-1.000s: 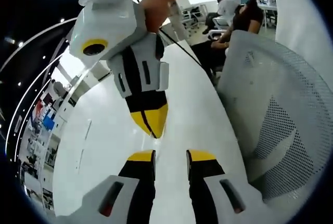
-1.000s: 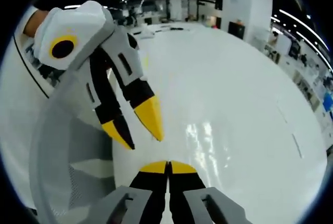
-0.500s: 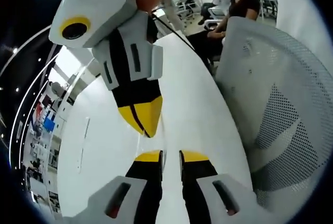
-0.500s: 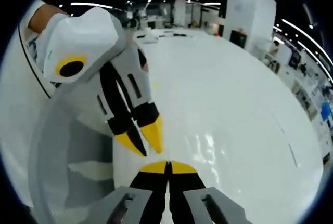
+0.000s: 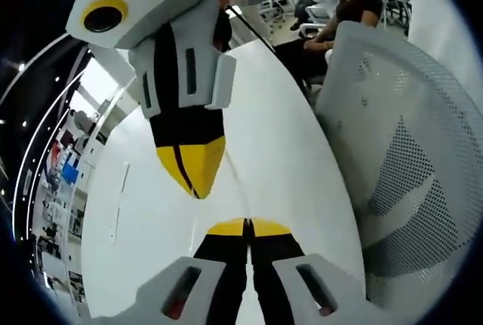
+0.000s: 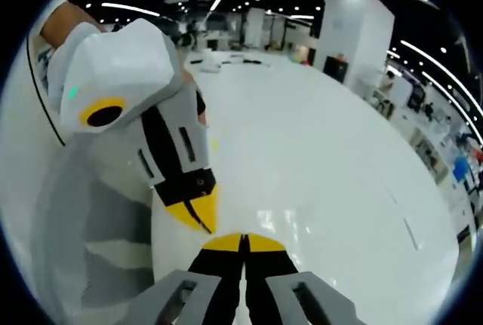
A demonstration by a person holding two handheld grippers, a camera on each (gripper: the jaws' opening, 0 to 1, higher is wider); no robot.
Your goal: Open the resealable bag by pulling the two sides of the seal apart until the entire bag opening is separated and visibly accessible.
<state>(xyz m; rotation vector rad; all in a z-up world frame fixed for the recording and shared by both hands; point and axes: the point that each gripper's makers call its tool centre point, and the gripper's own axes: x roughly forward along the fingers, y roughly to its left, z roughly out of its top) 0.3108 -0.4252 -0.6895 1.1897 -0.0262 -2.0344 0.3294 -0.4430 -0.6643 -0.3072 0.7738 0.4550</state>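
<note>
Both grippers' jaws closed | left gripper [image 5: 247,225] | right gripper [image 6: 243,240] | white table [image 6: 324,159]

Two grippers [image 5: 247,227] [image 6: 243,243], one white table [image 5: 287,159], one mesh chair [image 5: 407,151], two seated people [image 5: 339,16]

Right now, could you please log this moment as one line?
left gripper: shut | right gripper: shut | tips close together over white table | mesh chair beside
</note>
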